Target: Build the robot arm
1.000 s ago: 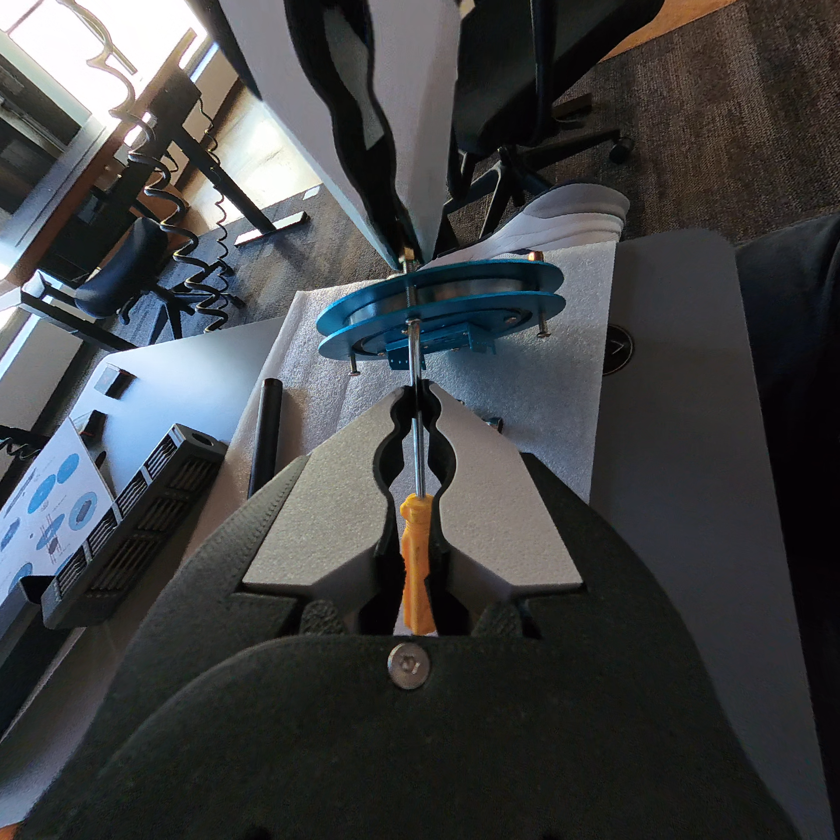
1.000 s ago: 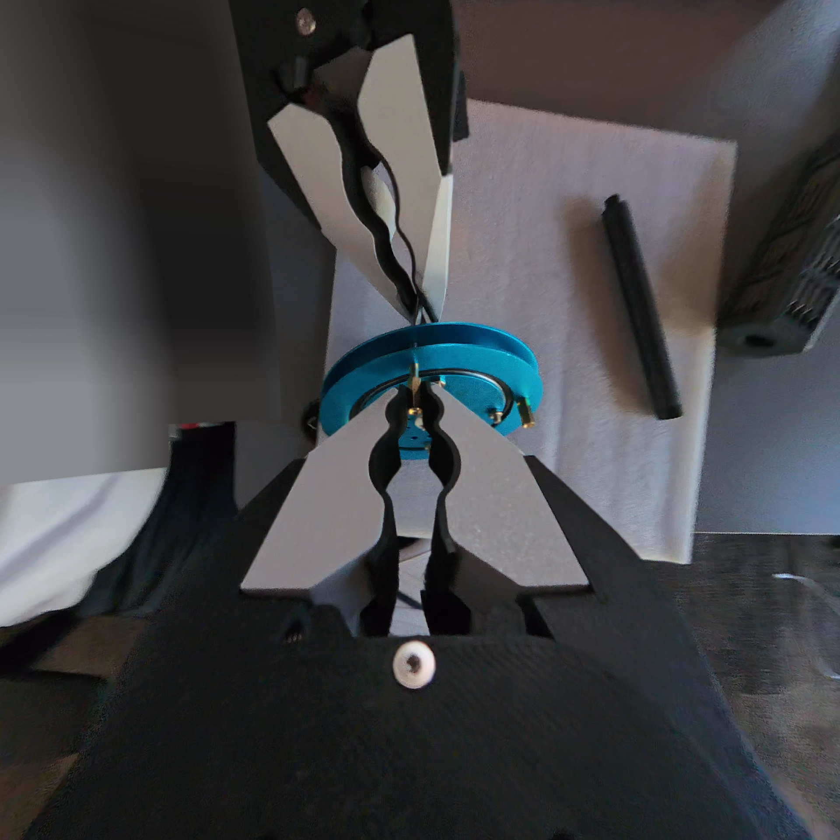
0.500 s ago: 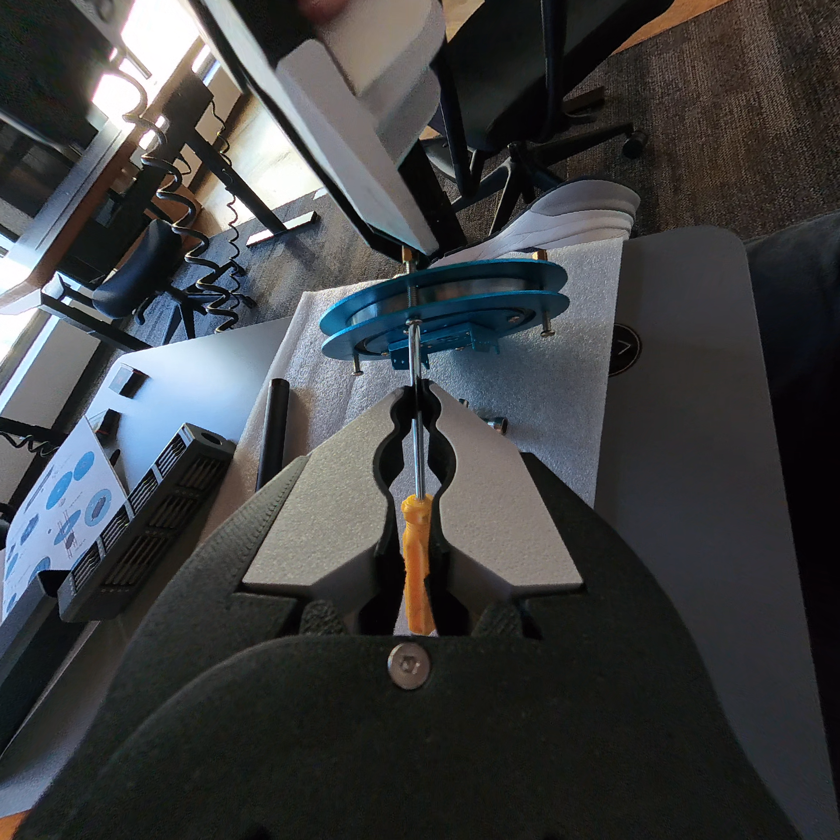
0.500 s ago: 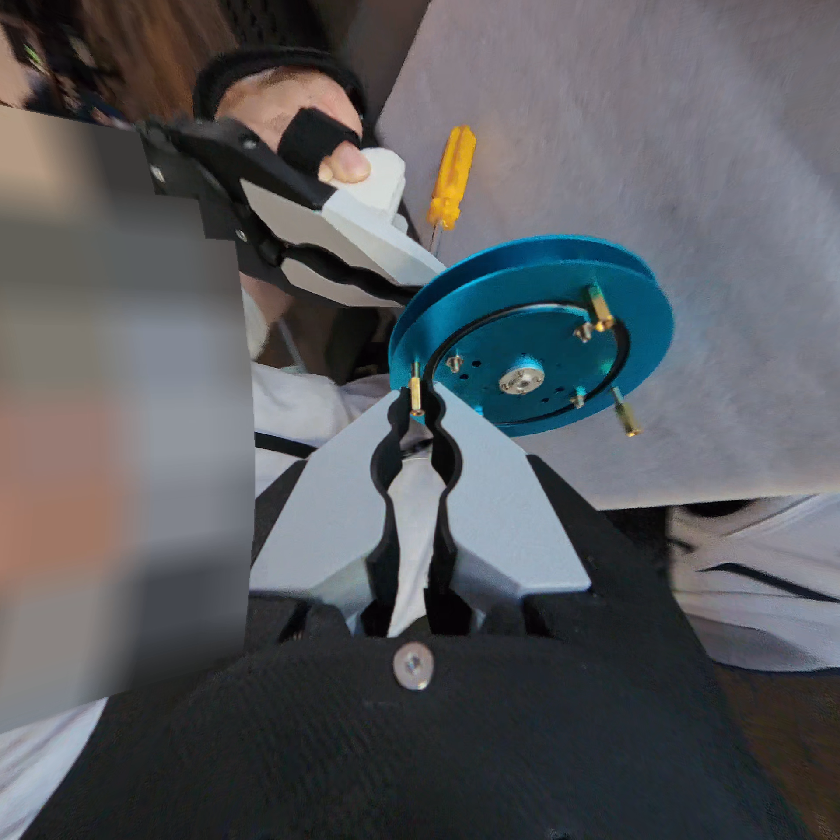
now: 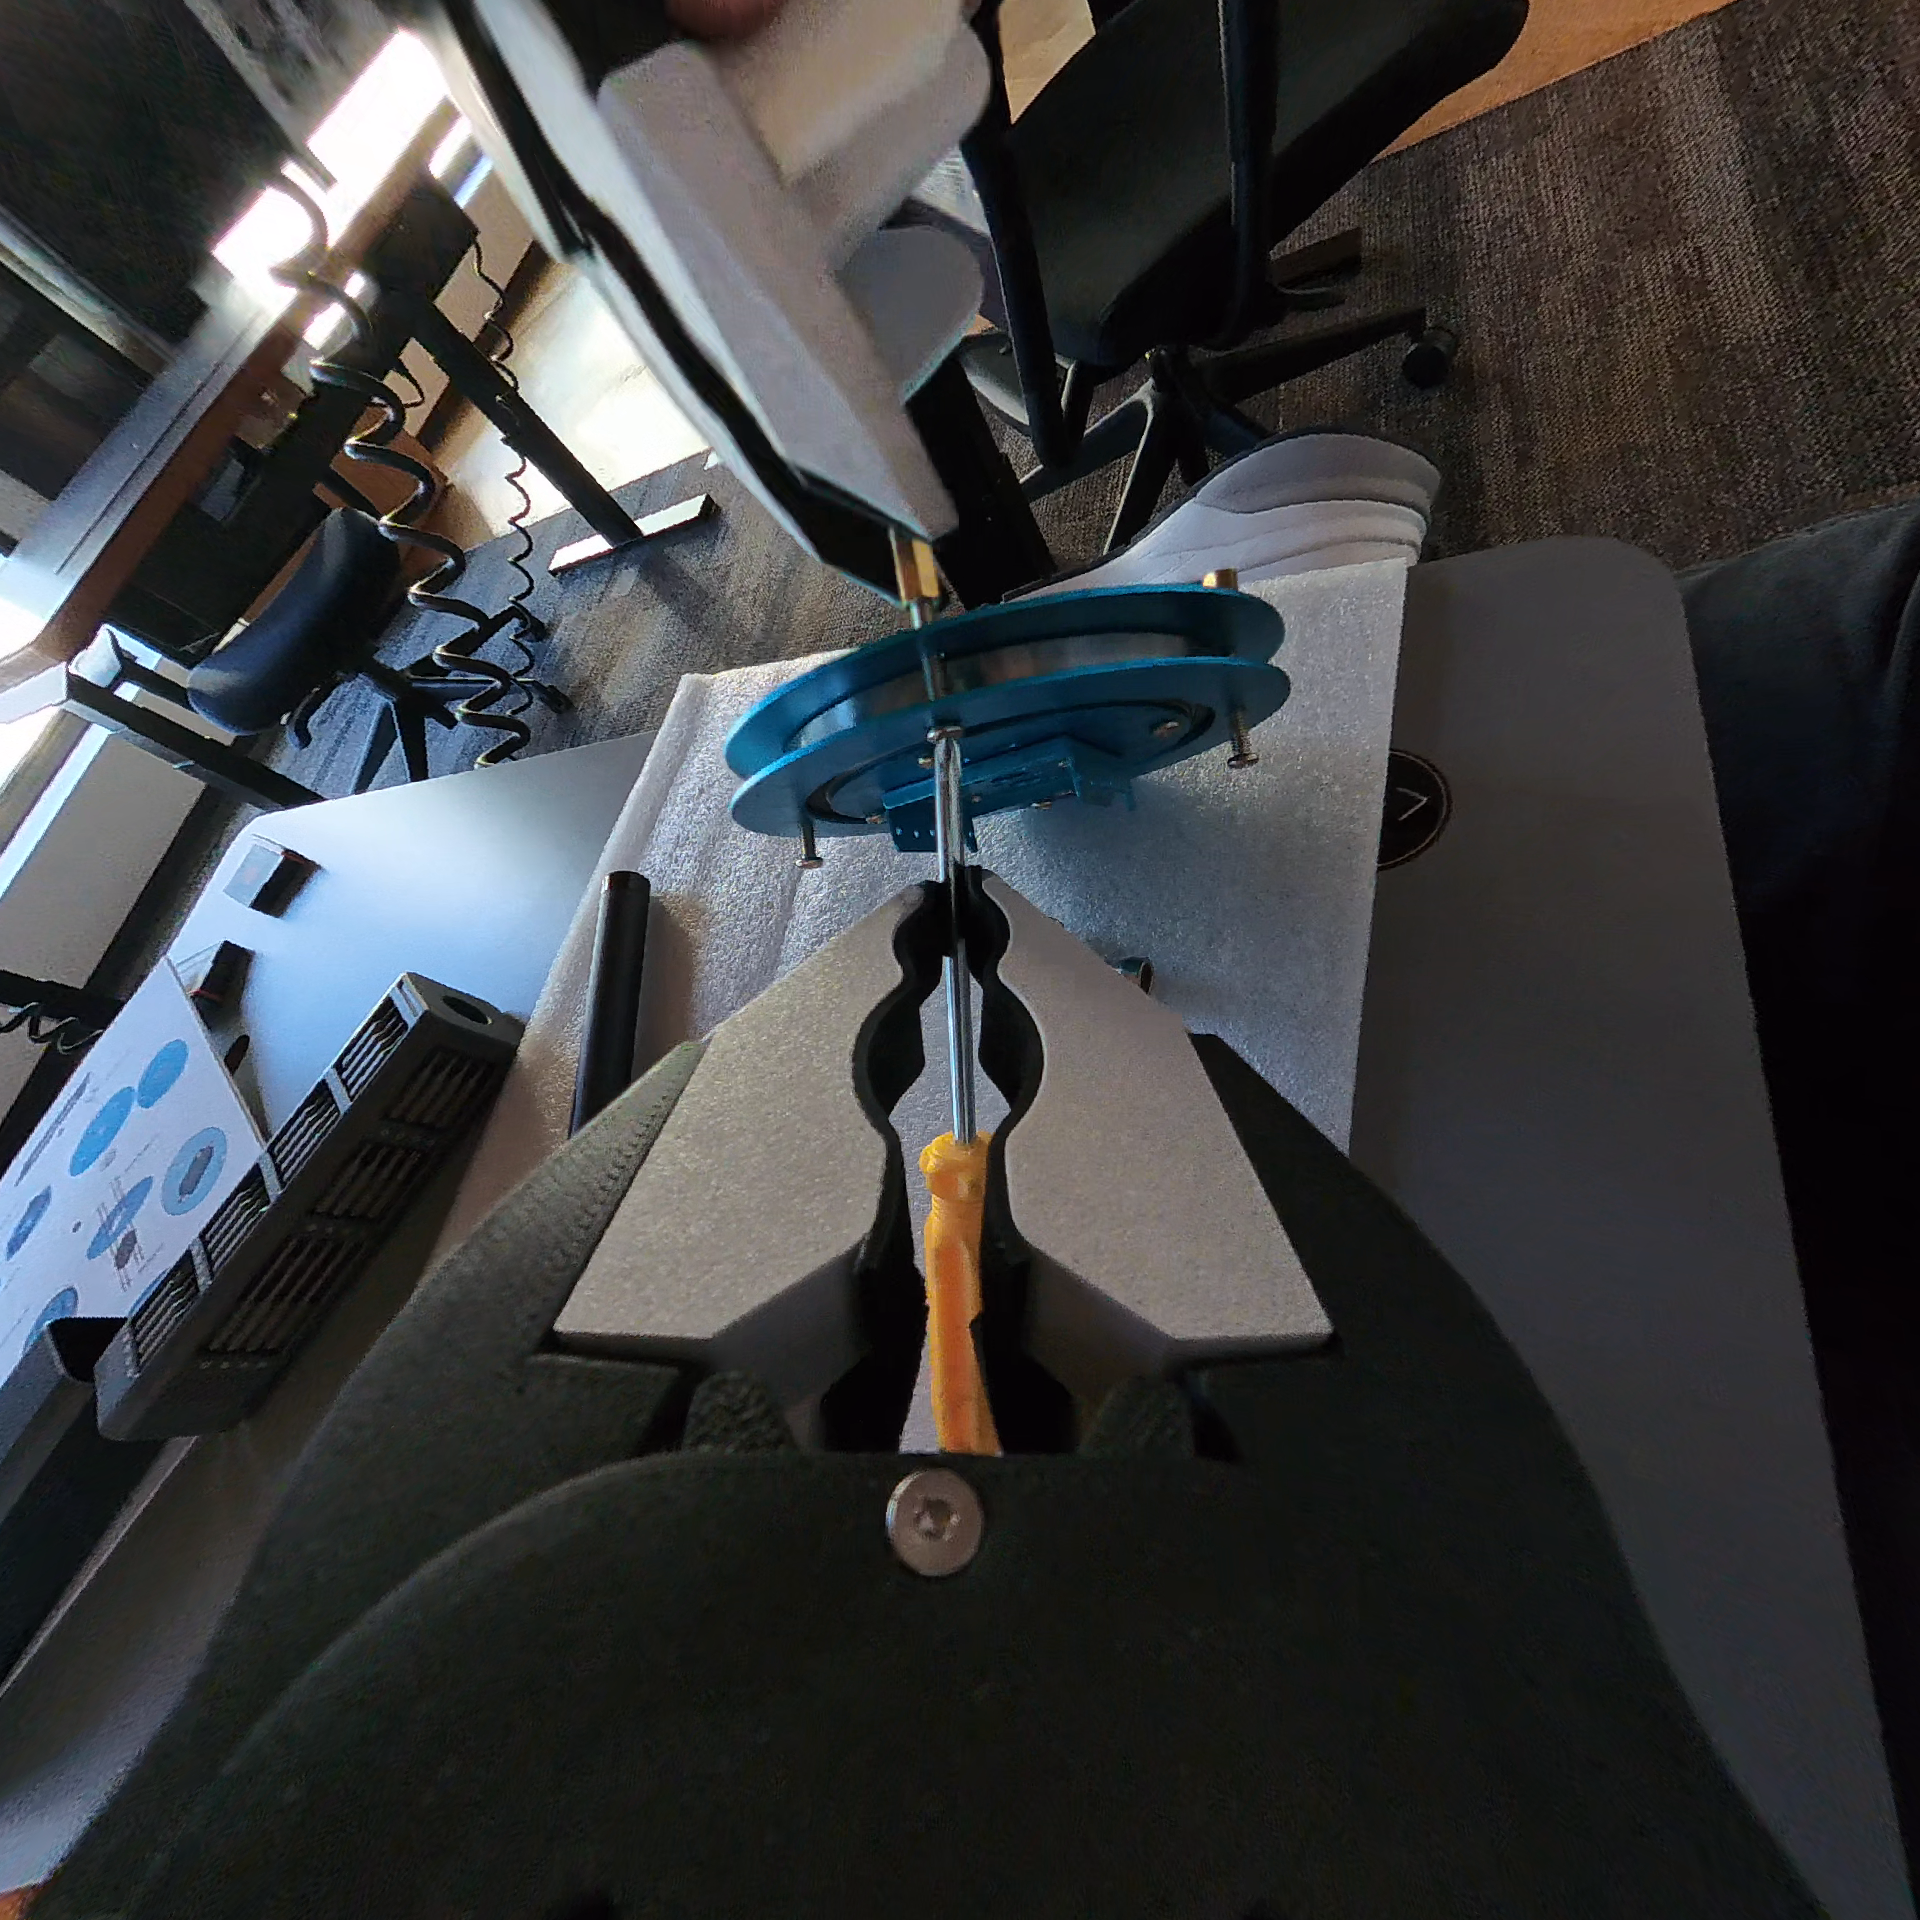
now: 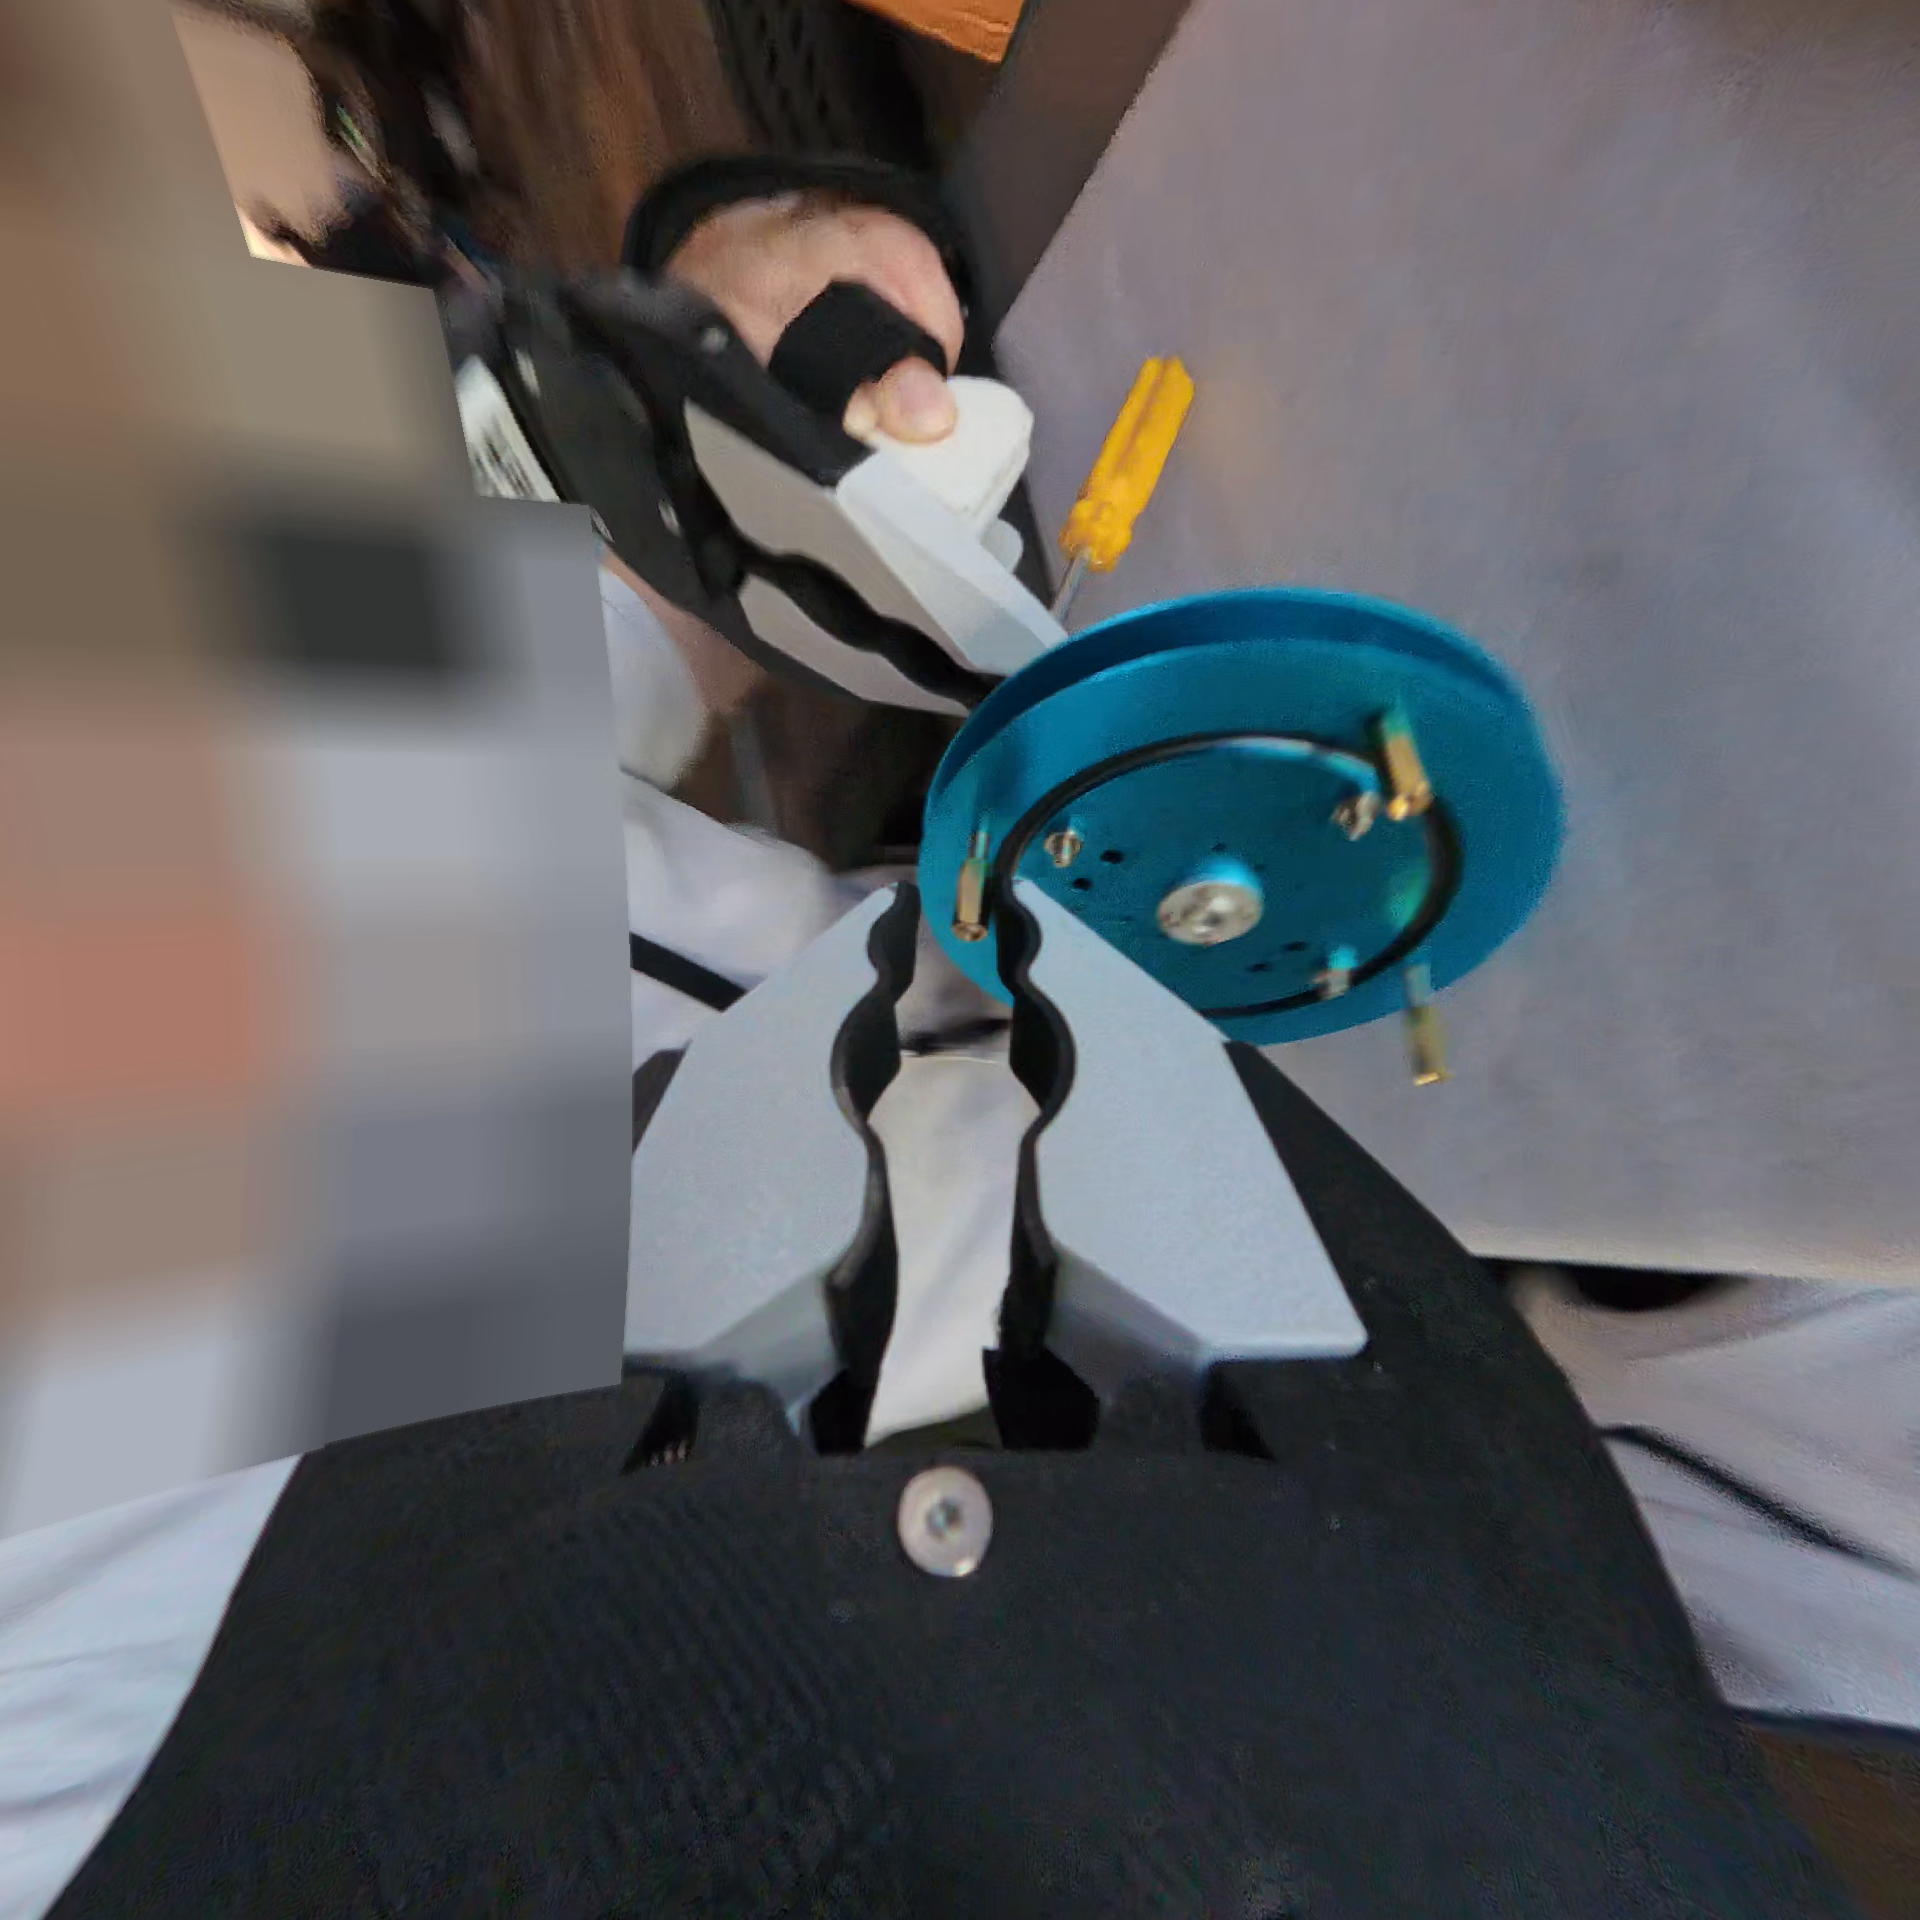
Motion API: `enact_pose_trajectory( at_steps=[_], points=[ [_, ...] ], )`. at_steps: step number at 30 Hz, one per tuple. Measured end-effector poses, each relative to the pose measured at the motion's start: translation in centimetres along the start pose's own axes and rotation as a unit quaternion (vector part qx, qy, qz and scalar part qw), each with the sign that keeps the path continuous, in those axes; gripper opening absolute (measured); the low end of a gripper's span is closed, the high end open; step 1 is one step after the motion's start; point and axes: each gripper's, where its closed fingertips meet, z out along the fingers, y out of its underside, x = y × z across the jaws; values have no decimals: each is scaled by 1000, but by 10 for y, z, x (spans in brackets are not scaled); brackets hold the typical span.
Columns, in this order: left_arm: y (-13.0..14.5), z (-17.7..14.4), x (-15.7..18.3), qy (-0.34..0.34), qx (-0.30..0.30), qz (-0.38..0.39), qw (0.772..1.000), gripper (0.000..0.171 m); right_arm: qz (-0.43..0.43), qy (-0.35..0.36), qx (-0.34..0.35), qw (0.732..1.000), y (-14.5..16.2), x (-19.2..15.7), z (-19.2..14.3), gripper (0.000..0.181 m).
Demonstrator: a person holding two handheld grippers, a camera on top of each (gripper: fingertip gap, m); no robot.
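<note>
Below, left gripper (image 5: 951, 894) clamping screwdriver (image 5: 954, 1247), right gripper (image 6: 961, 904) pinching brass standoff (image 6: 971, 883)

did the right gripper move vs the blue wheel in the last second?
Yes. In the left wrist view the right gripper tilted left and pulled up off the blue wheel; a brass standoff now shows between them.

Black textured claw (image 5: 951, 894) bodies, pale grey wavy-edged fingers (image 5: 769, 1143), one silver screw each.

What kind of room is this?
Probably an office used as a workshop: rolling office chairs on carpet, desks by a bright window, and a grey worktable holding a blue metal wheel and a screwdriver.
</note>
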Motion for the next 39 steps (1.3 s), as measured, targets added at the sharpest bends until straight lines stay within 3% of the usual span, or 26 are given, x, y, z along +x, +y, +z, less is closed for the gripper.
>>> enact_pose_trajectory(
  at_steps=[1,3,4,5,8,9,10,12,15,21,24,27,33,36,39],
  points=[
    [0,0,0,2,1,-3,1000,3,-85,42,-1,996,-1,2,-2,19],
    [0,0,0,4,3,-7,1000,3,-285,120,12,951,-7,-9,-3,26],
    [0,0,0,5,3,-8,1000,3,-385,172,12,906,-8,-15,-3,30],
    [0,0,0,5,3,-10,1000,3,-477,240,-4,846,-8,-17,-3,33],
    [0,0,0,4,4,-12,1000,3,-658,434,-85,609,-7,-12,-7,31],
    [0,0,0,4,4,-12,1000,3,-679,479,-105,546,-7,-9,-8,27],
    [0,0,0,4,4,-13,1000,3,-685,514,-111,504,-9,-6,-9,26],
    [0,0,0,6,5,-15,1000,3,-682,547,-105,474,-9,-3,-8,18],
    [0,0,0,6,4,-16,1000,2,-678,571,-111,450,-10,0,-10,16],
    [0,0,0,5,4,-16,1000,2,-659,589,-133,449,-11,13,-12,6],
    [1,0,-1,4,2,-15,1000,2,-638,580,-136,487,-10,15,-12,5],
    [0,0,-1,3,2,-12,1000,2,-593,548,-143,572,-7,17,-11,5],
    [-2,1,2,1,3,1,1000,2,-409,392,-173,805,6,14,-6,5],
    [-3,2,2,-2,2,5,1000,2,-288,303,-197,887,9,13,-5,5],
    [-2,1,2,-5,0,4,1000,2,-135,200,-199,950,11,11,-2,4]
  ],
)
